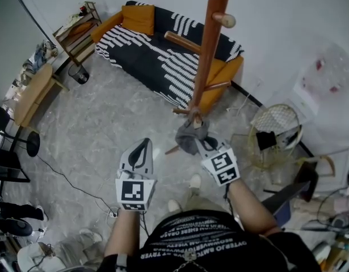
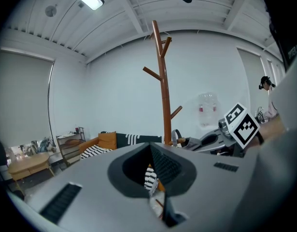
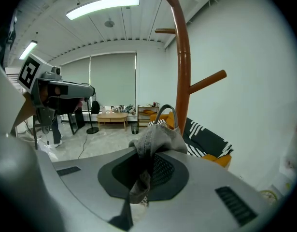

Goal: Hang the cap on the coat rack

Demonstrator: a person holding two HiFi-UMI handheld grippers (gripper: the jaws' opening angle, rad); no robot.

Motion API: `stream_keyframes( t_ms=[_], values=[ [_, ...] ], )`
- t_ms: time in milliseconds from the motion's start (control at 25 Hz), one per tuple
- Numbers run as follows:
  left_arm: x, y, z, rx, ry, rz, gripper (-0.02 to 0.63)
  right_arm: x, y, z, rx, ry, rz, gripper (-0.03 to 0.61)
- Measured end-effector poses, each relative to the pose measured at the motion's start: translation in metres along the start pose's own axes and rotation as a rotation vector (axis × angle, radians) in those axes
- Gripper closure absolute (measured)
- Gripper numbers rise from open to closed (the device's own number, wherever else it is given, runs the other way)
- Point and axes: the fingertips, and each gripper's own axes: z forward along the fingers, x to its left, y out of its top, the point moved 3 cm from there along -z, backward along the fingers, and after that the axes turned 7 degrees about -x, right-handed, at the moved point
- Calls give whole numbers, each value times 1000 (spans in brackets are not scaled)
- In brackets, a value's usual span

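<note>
One cap [image 1: 188, 136], one coat rack [image 1: 205, 67], left tongs [image 1: 142, 143], right tongs [image 1: 204, 144]

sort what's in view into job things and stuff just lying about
Job things: grey cap, pinched in the right gripper; coat rack.

Lying about: sofa, wooden table, shelf unit, wire basket. The left gripper is shut and empty.

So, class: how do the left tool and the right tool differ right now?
The right tool is shut on the grey cap; the left tool is shut and empty. The right tool sits close by the coat rack pole; the left tool sits farther aside. Both carry marker cubes.
</note>
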Motion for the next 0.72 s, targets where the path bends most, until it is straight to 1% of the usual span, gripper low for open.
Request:
stream_keyframes(
  t_ms=[200, 360, 480, 720],
  values=[
    [1, -5, 2, 9, 5, -3, 620, -6, -12, 9, 20, 0, 11, 561],
    [-1, -5, 2, 11, 12, -30, 620, -10, -19, 14, 34, -8, 21, 561],
    [0, -6, 2, 12, 7, -8, 620, -12, -26, 17, 50, -14, 27, 561],
    [-1, -6, -1, 12, 4, -6, 620, -14, -33, 19, 80, -36, 31, 561]
  ],
)
